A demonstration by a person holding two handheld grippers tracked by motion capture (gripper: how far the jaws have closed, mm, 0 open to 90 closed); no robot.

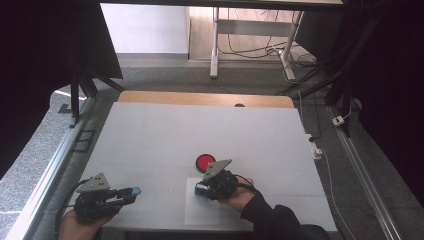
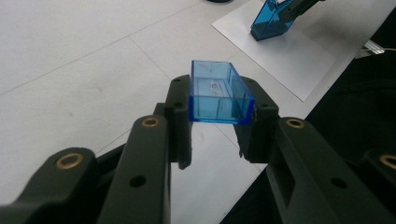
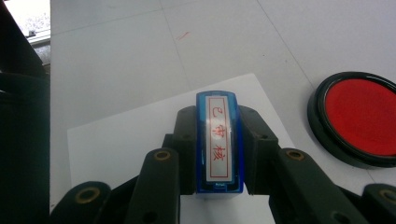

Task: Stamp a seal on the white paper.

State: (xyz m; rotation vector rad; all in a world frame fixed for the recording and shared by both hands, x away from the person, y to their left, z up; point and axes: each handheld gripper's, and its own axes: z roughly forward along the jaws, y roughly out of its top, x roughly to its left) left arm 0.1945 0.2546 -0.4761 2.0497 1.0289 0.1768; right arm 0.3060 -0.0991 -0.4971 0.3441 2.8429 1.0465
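Note:
My left gripper is shut on a clear blue plastic cap, open side up, held just above the table near its front left corner. My right gripper is shut on a blue stamp with a white label bearing red characters. It holds the stamp over a white sheet of paper. In the high view that stamp sits at the tip of the right gripper. A round red ink pad in a black rim lies just beyond the paper, to the stamp's right.
The white tabletop stretches away behind the ink pad, with a wooden strip at its far edge. Metal rails run along both sides, and cables lie on the floor at the right. The person's right sleeve comes in at the bottom.

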